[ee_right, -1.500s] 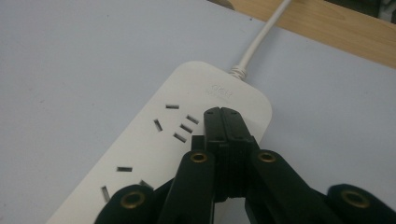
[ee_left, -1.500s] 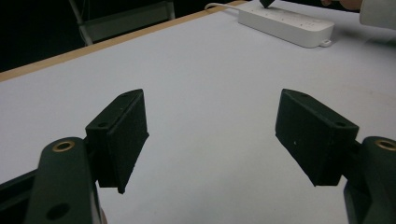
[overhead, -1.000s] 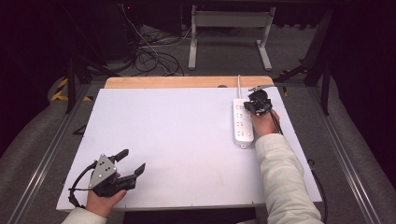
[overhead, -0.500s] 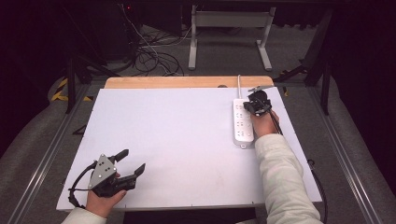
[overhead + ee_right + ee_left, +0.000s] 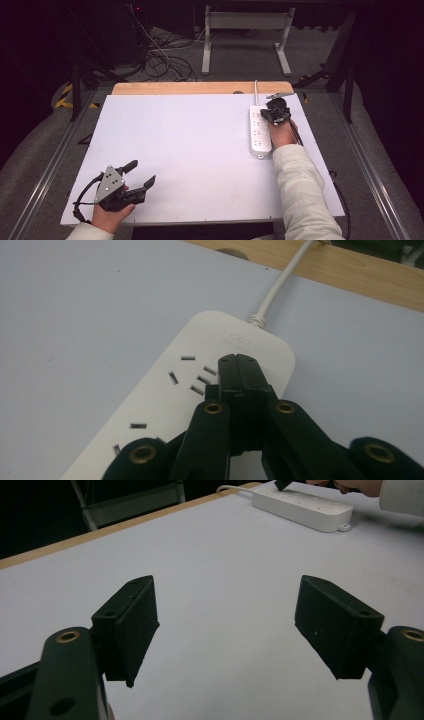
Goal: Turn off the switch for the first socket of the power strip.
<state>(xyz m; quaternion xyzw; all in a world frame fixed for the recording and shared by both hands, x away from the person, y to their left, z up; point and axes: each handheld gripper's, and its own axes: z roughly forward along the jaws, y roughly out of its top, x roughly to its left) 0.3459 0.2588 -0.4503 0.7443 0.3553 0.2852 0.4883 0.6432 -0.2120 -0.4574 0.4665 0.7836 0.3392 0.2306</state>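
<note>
Right hand-held gripper [image 5: 239, 360], jaws pressed together, tip over power strip [image 5: 260, 132] far end, likely poking its switch; left hand-held gripper [image 5: 140, 175] spread, idle.

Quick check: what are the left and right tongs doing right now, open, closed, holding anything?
Left tongs: open, holding nothing, over the bare table.
Right tongs: closed, nothing between them, tips at the far end of the power strip.

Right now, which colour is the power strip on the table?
White power strip, with a white cable; the right gripper view shows it best.
</note>
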